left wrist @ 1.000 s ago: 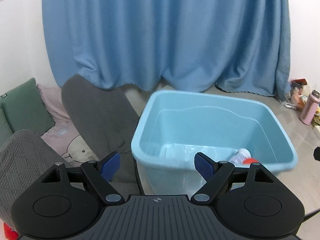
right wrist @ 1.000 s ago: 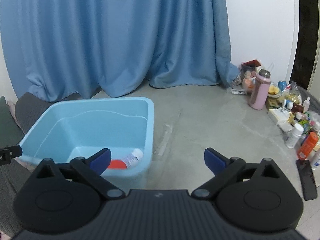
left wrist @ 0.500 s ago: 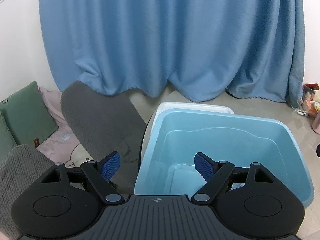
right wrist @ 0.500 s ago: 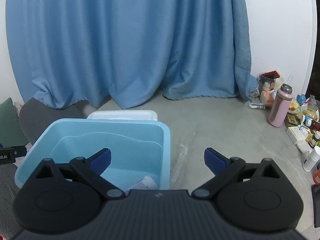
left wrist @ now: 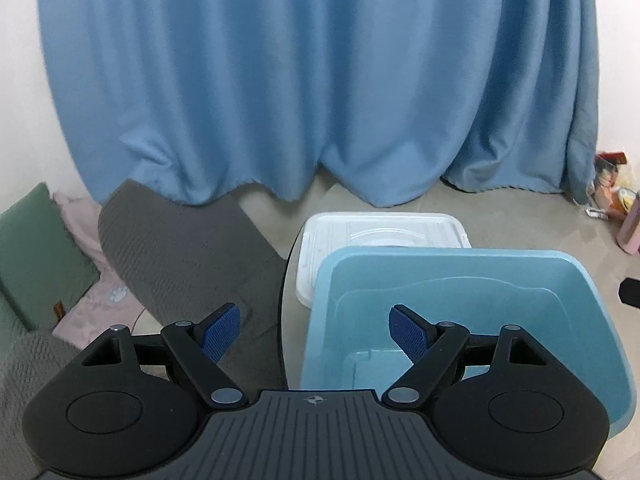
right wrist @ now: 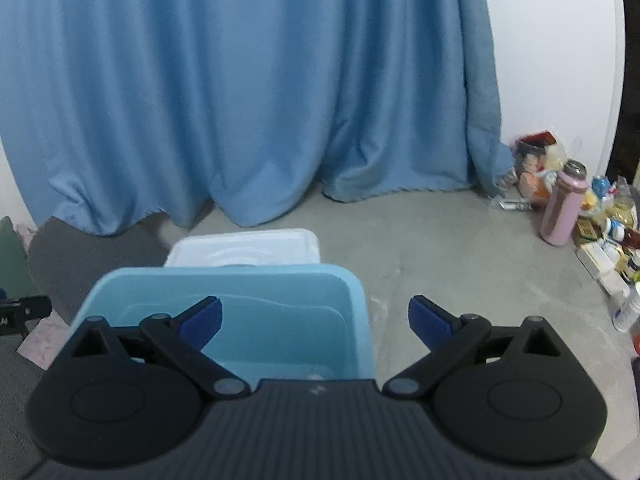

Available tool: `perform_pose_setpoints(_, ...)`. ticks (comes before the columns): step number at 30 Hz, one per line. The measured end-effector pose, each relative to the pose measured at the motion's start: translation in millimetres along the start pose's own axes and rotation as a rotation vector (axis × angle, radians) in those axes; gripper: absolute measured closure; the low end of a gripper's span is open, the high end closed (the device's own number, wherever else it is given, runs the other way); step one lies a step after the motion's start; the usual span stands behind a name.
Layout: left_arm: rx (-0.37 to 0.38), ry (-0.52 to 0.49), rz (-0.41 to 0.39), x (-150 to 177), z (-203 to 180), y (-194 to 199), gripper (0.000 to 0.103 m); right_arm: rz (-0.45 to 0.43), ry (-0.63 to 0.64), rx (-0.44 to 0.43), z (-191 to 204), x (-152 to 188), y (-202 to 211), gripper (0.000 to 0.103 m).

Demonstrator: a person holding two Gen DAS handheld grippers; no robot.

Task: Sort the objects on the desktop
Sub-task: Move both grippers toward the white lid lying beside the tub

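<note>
A light blue plastic tub (left wrist: 452,258) (right wrist: 236,276) stands on the grey floor, and a white lid (left wrist: 384,228) (right wrist: 244,246) lies flat just behind it. My left gripper (left wrist: 314,330) hovers open over the tub's left wall, nothing between its blue pads. My right gripper (right wrist: 316,318) is open too, straddling the tub's right wall with nothing held. What lies on the tub's floor is hidden by the grippers' bodies.
A blue curtain (left wrist: 312,80) hangs behind. A dark grey cushion (left wrist: 180,248), a green cushion (left wrist: 36,248) and pink fabric lie left. A pink flask (right wrist: 562,204) and several bottles and packets (right wrist: 612,240) crowd the right wall. The other gripper's tip (left wrist: 630,292) shows at the right edge.
Both grippers have pulled back and risen a little; the tub sits lower in both views, the white lid behind it has come into sight, and the bottle inside the tub is hidden.
</note>
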State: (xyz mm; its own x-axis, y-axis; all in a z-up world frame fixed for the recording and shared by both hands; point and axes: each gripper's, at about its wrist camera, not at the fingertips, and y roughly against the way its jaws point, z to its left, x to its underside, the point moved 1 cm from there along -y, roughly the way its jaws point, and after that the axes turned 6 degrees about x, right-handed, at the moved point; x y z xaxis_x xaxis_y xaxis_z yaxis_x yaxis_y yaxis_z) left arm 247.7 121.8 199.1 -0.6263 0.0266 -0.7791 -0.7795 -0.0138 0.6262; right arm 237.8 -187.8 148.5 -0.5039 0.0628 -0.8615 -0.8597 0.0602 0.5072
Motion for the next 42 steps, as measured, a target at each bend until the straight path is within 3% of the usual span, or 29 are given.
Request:
perform_pose_setpoints(14, 0.054, 0.037, -0.029, -35, 43, -19, 0.019, -0.019, 0.019, 0.016, 37, -29, -8, 0.003)
perform_pose_setpoints(30, 0.081, -0.016, -0.052, -91, 73, -23, 0.019, -0.072, 0.100, 0.004, 77, -85, -4, 0.003)
perform_pose_setpoints(42, 0.108, 0.016, -0.035, -141, 80, -60, 0.019, -0.058, 0.117, -0.031, 95, -134, -43, 0.003)
